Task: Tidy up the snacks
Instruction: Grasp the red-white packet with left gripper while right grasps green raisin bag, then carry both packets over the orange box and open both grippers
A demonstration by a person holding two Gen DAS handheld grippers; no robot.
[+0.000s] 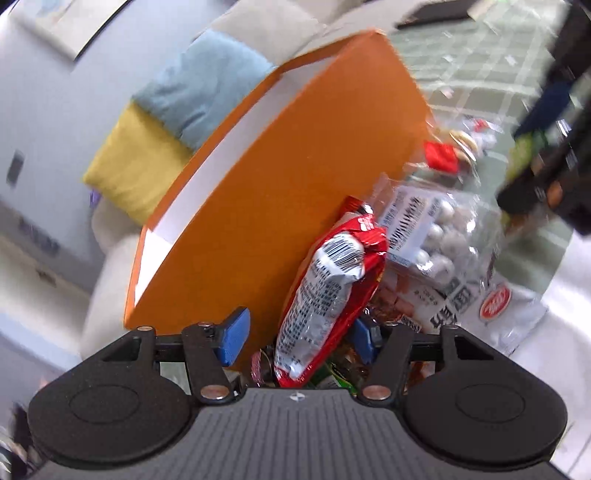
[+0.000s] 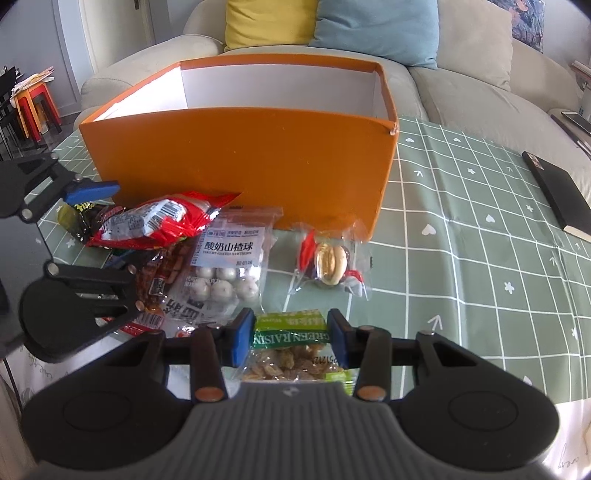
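An orange box [image 2: 243,162] with a white inside stands open on the green checked tablecloth [image 2: 461,236]; it also shows in the left wrist view [image 1: 295,192]. My left gripper [image 1: 299,338] is wide open around a red snack bag [image 1: 328,288], apart from its pads; the bag lies on the pile [image 2: 162,218]. My right gripper [image 2: 290,341] stands around a green raisin bag [image 2: 291,347], pads at its sides. A clear bag of white yogurt balls [image 2: 225,273] and a small wrapped pastry [image 2: 328,264] lie in front of the box.
A dark notebook [image 2: 557,195] lies at the table's right. A beige sofa [image 2: 469,55] with yellow [image 2: 266,22] and blue [image 2: 380,26] cushions stands behind the box. More snack packets [image 2: 159,280] lie under the pile.
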